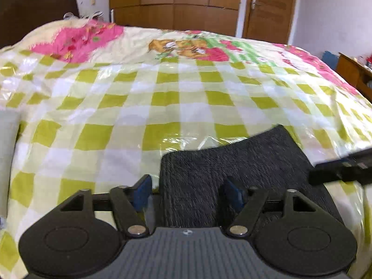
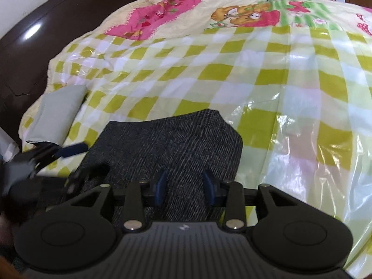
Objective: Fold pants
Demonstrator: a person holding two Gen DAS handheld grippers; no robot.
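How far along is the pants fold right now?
Done: the dark pants lie on the checked bedspread as a compact, flat block, so at least one fold looks made. In hand: nothing; the left gripper and right gripper both hover over the cloth, jaws apart, pads not pinching it. Left: possibly one more fold or smoothing; the near end is hidden.

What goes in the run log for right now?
pants: dark, folded, on bed | left gripper: open, over pants edge | right gripper: open, over pants | holding: nothing
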